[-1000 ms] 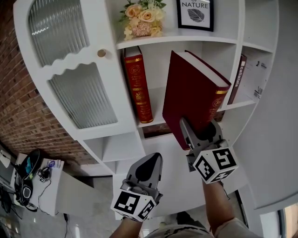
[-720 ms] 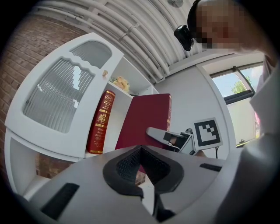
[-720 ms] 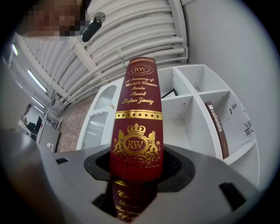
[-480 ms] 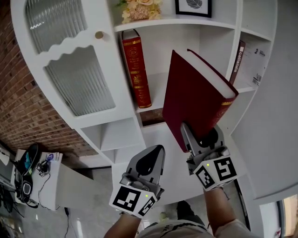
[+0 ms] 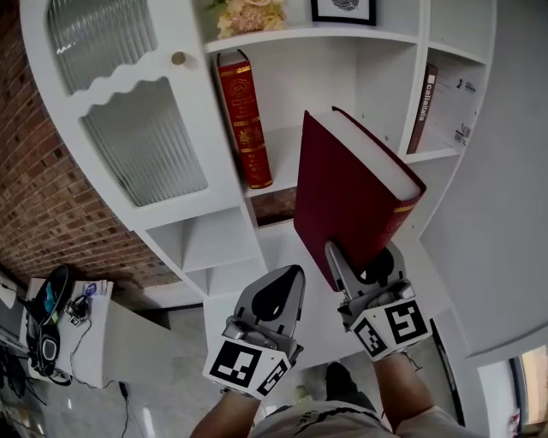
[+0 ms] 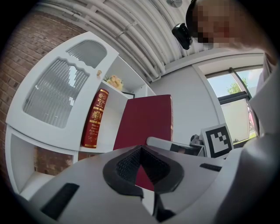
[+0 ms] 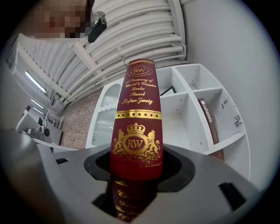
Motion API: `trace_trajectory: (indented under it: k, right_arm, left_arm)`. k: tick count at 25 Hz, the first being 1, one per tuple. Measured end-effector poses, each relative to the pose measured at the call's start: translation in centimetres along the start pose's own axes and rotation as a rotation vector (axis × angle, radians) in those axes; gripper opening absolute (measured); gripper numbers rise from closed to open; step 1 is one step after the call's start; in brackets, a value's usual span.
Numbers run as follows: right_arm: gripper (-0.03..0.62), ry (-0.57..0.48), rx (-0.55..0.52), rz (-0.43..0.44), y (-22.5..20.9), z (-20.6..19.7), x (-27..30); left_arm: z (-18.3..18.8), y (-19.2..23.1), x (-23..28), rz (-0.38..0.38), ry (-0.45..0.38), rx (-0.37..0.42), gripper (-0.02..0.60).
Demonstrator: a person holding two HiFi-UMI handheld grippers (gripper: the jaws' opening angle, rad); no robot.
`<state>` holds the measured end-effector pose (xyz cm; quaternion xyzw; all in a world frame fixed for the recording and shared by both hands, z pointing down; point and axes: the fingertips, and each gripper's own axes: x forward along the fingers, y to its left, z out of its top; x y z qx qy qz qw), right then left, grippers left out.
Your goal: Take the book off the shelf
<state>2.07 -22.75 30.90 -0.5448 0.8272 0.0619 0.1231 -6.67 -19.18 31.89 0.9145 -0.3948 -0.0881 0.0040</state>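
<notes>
A large dark red book (image 5: 351, 197) with gold print on its spine (image 7: 135, 122) is clear of the white shelf (image 5: 282, 181) and tilts up in front of it. My right gripper (image 5: 364, 263) is shut on the book's lower end, one jaw on each cover, as the right gripper view (image 7: 135, 168) shows. My left gripper (image 5: 284, 281) hangs beside it to the left, shut and holding nothing. In the left gripper view (image 6: 139, 168) the red book (image 6: 144, 118) rises just beyond its jaws.
A second red book (image 5: 242, 120) stands upright at the left of the same shelf bay. A brown book (image 5: 422, 107) leans in the right bay. A ribbed-glass cabinet door (image 5: 145, 137) is at left; flowers (image 5: 248, 13) sit above. A desk with headphones (image 5: 51, 316) lies far below.
The right gripper has drawn the red book back and out from the shelf bay, away from the shelf board. The left gripper has stayed shut beside it.
</notes>
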Motion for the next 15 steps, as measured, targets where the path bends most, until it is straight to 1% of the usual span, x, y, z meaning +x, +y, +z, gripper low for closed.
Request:
trace_trajectory:
  k: [8,15]
  right_arm:
    - [0.253,0.023,-0.014,-0.004,0.6,-0.6,-1.4]
    - [0.253,0.045,-0.015,-0.004,1.3,-0.9,-2.8]
  left_arm:
    - [0.1,0.0,-0.9,0.017,0.005,0.006,0.011]
    - [-0.2,-0.9,-1.8,0.017,0.017,-0.004,0.011]
